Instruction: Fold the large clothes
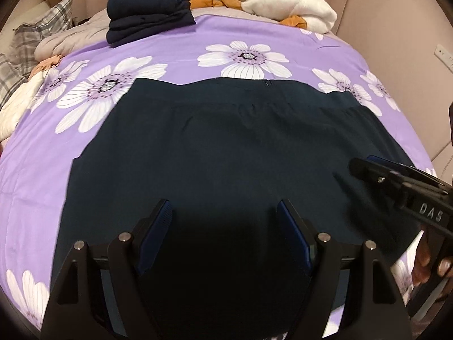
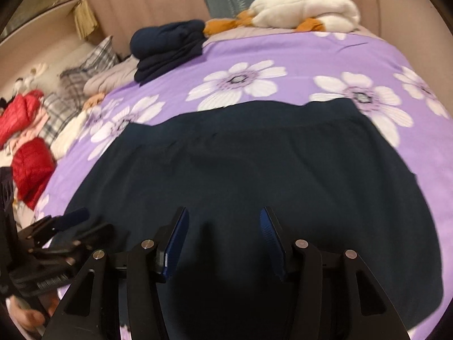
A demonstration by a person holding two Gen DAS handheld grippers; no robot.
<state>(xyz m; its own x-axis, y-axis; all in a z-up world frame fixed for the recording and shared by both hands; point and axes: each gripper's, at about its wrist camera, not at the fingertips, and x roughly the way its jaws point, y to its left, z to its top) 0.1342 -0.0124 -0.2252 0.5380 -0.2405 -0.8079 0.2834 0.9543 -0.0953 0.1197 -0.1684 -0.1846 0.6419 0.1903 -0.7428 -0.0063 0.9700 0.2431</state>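
Nearest of all, the left tool (image 1: 225, 235) hangs over the dark cloth with its two fingers spread wide and nothing between them. The fingers are black and hard, and each has a blue ribbed pad (image 1: 154, 236) on the inside. The right tool (image 2: 223, 239) is just beside it, on the right. Its fingers stand apart too, a bit less wide, and nothing is between them. Part of a hand (image 1: 430, 260) shows at the near right edge, holding the right tool.

Under both tools lies the big navy garment (image 1: 215, 153). It is spread flat on the bed, smooth and soft, with only a few small wrinkles. It is wide at the near end and narrower at the far end, where a straight band has a tiny zip in the middle.

The bed has a purple sheet (image 1: 181, 48) with big white daisies printed on it.

Farther back, at the left, sits a folded pile of navy clothes (image 1: 148, 11), thick and neat. At the far right lies a fluffy white plush toy (image 1: 286, 4) with orange parts. At the far left edge are grey checked pillows (image 1: 42, 22) and something red and puffy (image 2: 31, 164). Pink curtains (image 2: 147, 2) hang behind the bed.
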